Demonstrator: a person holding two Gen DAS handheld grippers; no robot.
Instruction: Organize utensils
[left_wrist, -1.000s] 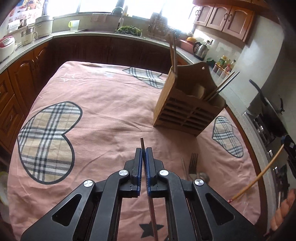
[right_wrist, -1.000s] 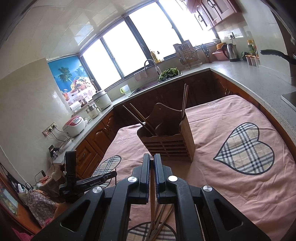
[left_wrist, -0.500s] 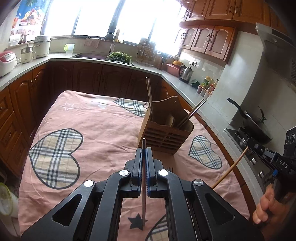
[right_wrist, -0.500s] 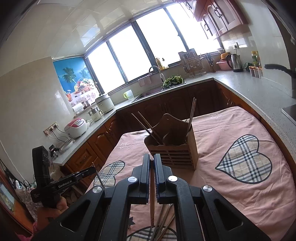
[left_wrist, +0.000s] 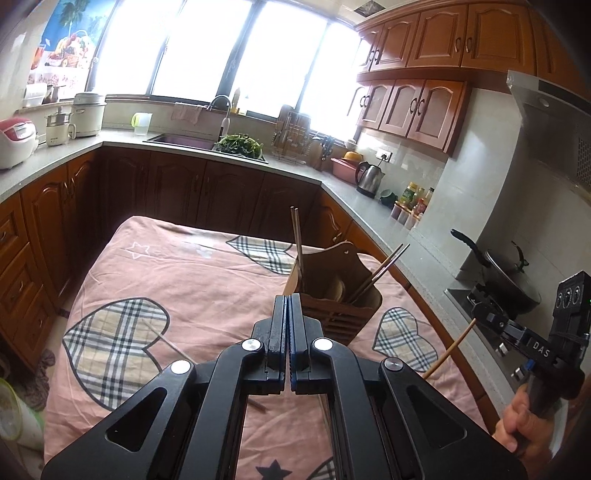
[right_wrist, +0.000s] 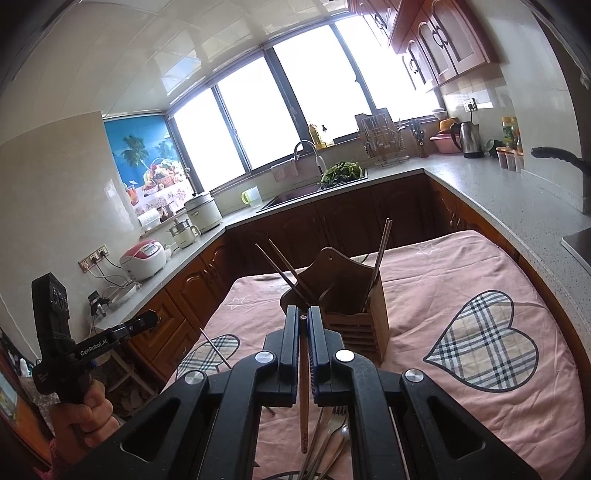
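Observation:
A wooden utensil holder (left_wrist: 334, 291) stands on the pink heart-print cloth (left_wrist: 192, 280), with chopsticks in it; it also shows in the right wrist view (right_wrist: 347, 306). My left gripper (left_wrist: 287, 306) is shut on a thin dark chopstick (right_wrist: 216, 349), held above the cloth in front of the holder. My right gripper (right_wrist: 303, 317) is shut on a wooden chopstick (right_wrist: 303, 398), which also shows in the left wrist view (left_wrist: 448, 350). A fork and more chopsticks (right_wrist: 330, 439) lie on the cloth beneath it.
A loose chopstick (left_wrist: 166, 341) lies on the left plaid heart. Kitchen counters (left_wrist: 236, 158) with a sink, rice cookers and a kettle ring the table. A pan (left_wrist: 506, 280) sits on the stove at the right.
Both grippers have risen and tilted upward, each still holding its chopstick. The holder now looks farther away and lower in both views.

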